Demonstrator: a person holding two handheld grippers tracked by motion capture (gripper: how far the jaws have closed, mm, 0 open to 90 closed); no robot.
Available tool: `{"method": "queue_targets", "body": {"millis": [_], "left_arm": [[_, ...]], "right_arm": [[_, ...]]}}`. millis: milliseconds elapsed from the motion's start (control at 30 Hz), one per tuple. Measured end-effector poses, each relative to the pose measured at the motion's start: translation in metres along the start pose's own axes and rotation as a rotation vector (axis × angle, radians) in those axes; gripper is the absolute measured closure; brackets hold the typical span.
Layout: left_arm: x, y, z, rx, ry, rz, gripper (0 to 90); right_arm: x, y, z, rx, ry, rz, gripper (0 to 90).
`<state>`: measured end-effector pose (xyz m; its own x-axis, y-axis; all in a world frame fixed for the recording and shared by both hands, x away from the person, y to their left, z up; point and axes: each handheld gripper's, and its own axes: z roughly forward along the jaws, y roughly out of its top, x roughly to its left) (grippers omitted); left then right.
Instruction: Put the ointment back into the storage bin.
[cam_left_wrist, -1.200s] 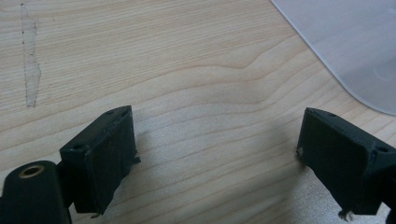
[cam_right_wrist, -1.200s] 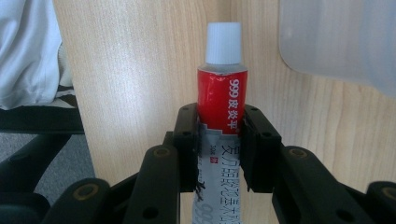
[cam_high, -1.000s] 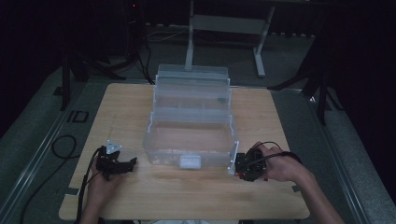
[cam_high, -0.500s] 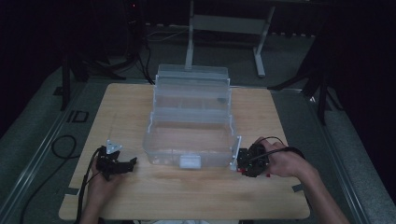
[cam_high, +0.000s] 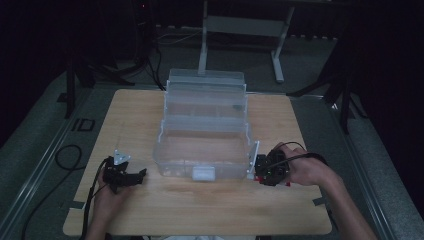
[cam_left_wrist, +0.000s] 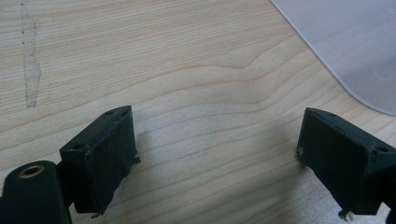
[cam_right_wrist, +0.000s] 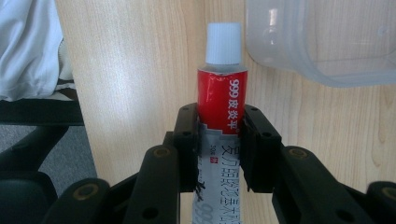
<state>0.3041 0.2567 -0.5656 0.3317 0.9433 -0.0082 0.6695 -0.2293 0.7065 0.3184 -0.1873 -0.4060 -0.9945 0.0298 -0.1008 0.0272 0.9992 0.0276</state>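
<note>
- Over the last second the right tongs (cam_high: 261, 170) have slid a little leftward along the counter (cam_high: 200, 210), and they now sit just beside the right front corner of the clear storage box (cam_high: 202, 150) rather than a bit apart from it.
- The right tongs are clamped on a red-and-white ointment tube (cam_right_wrist: 218, 107); the right gripper view shows both black jaws pressing its body from either side, with the white cap (cam_right_wrist: 223, 43) pointing away from the hand.
- The tube is therefore off the counter, held in the grip, with its cap close to the rounded corner of the box (cam_right_wrist: 322, 42) but not over the rim.
- The left tongs (cam_high: 131, 176) have not shifted: they rest low on the counter to the left of the box, jaws apart with only bare wood between them in the left gripper view (cam_left_wrist: 210, 154).
- The box stands open, its tiered trays stepped back and the lower compartment bare.
- My reading: the tube is secured and being carried towards the box, so the job looks mid-way; what remains is to lift it over the wall and release it inside.
</note>
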Motion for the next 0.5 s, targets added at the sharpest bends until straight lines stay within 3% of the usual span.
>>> {"method": "queue_targets", "body": {"millis": [500], "left_arm": [[0.0, 0.0, 0.0, 0.0, 0.0, 0.0, 12.0]], "right_arm": [[-0.007, 0.004, -0.013, -0.001, -0.004, -0.004, 70.2]]}}
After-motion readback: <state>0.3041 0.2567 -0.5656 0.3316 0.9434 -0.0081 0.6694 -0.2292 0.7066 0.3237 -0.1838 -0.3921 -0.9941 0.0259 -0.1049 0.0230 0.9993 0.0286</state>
